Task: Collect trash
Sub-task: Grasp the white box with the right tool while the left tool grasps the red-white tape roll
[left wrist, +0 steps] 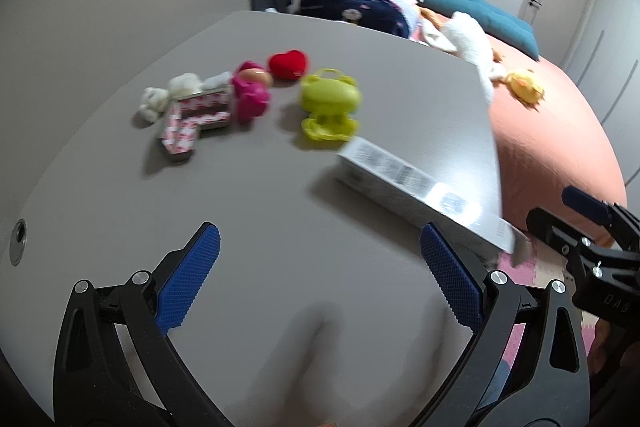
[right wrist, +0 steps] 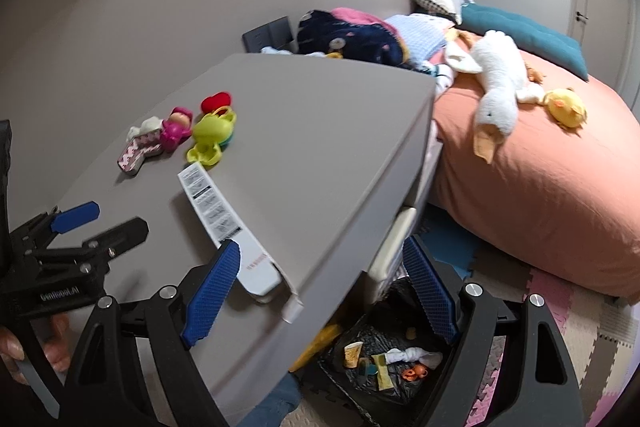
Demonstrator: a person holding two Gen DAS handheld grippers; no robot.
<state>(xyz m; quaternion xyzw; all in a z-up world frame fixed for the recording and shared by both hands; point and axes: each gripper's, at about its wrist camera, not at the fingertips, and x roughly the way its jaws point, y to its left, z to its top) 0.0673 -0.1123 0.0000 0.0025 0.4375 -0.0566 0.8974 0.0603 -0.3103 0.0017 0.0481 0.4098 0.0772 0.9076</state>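
Hovering both grippers over the table [left wrist: 280,187], jaws spread and empty — left gripper [left wrist: 320,267], right gripper [right wrist: 320,291]. Crumpled tissues [left wrist: 168,95] sit at the far end beside the toys; the trash bag [right wrist: 384,359] lies on the floor below the table's edge. I'd come in low and pinch only tissue — not toys.

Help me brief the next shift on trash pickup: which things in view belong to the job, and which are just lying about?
Job:
- black trash bag on the floor, already holding scraps
- white tissue wads on the table
- long white box at the table edge, likely

Lying about:
- green toy
- red heart
- pink doll
- plush goose
- yellow chick
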